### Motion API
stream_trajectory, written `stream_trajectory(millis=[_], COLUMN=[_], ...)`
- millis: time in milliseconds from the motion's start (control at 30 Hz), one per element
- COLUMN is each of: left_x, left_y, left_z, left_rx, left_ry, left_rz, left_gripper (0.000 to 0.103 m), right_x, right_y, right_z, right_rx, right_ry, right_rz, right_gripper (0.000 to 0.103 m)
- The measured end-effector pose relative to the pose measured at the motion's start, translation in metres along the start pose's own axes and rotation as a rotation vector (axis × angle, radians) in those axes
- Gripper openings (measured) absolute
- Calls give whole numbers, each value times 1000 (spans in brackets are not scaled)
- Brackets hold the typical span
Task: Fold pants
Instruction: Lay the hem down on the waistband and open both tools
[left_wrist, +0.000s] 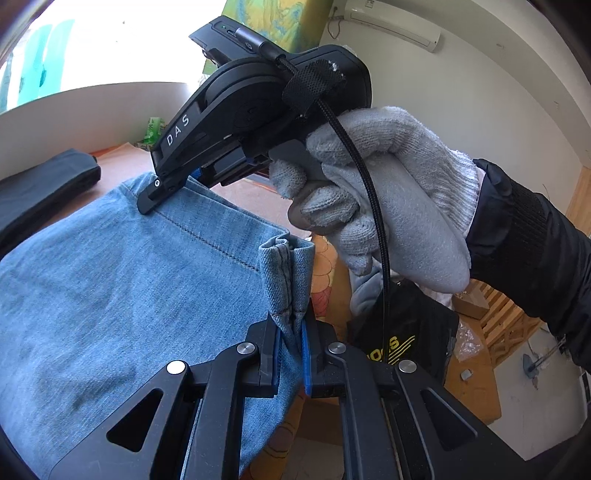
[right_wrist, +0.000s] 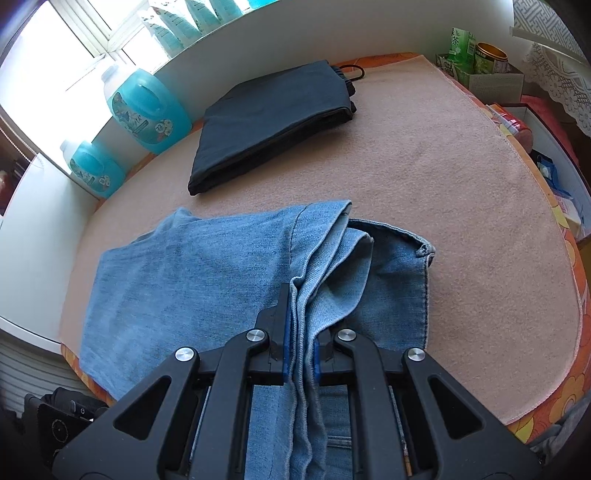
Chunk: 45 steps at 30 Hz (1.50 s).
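Observation:
The light blue jeans (right_wrist: 192, 266) lie partly folded on the pink towel-covered table (right_wrist: 461, 166). My right gripper (right_wrist: 301, 332) is shut on several layers of the jeans' hem edge, held above the folded part. In the left wrist view, my left gripper (left_wrist: 291, 332) is shut on a bunched corner of the jeans (left_wrist: 122, 295), lifted off the table. The right gripper (left_wrist: 155, 195), held by a gloved hand, shows there clamped on the far corner of the same hem.
Folded dark pants (right_wrist: 273, 122) lie at the back of the table. Blue detergent bottles (right_wrist: 147, 107) stand along the window sill at left. Boxes and a green tin (right_wrist: 487, 59) crowd the far right corner. A black bag (left_wrist: 406, 332) sits on the floor.

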<state>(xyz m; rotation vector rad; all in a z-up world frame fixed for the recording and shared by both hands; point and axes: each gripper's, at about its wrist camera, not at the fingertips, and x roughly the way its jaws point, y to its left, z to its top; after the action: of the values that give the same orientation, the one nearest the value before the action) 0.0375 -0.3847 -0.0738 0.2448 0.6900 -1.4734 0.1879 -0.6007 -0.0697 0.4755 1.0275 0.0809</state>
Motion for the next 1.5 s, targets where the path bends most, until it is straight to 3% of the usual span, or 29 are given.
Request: stream_trajectory(millis=[200, 400, 500, 600, 667, 700, 767, 900, 1000, 1233, 1500], left_x=[-2, -3, 2, 3, 4, 5, 5, 3, -3, -37, -111], left_y=[7, 7, 2, 2, 0, -2, -6, -12, -13, -12, 8], left_z=[3, 3, 0, 2, 3, 3, 1, -3, -8, -20, -40], left_rx=[-2, 4, 2, 8, 9, 16, 21, 22, 10, -38, -108], left_ry=[14, 23, 32, 40, 51, 56, 64, 72, 69, 26, -77], left_rz=[-8, -6, -16, -14, -22, -19, -20, -8, -4, 24, 121], left_gripper=[7, 7, 7, 7, 8, 14, 15, 32, 32, 34, 36], right_x=[-4, 11, 0, -10, -3, 1, 0, -19, -39, -72, -59], right_y=[-20, -25, -2, 12, 15, 13, 7, -5, -1, 36, 113], right_z=[13, 29, 27, 26, 26, 27, 28, 28, 24, 6, -14], right_rx=[108, 155, 17, -100, -141, -143, -116, -40, -39, -65, -158], right_ry=[-34, -47, -107, -150, -125, -116, -122, -157, -195, -284, -270], right_rz=[104, 107, 22, -69, -170, -207, -272, -225, -217, -184, -78], right_gripper=[22, 23, 11, 10, 10, 12, 22, 31, 33, 48, 48])
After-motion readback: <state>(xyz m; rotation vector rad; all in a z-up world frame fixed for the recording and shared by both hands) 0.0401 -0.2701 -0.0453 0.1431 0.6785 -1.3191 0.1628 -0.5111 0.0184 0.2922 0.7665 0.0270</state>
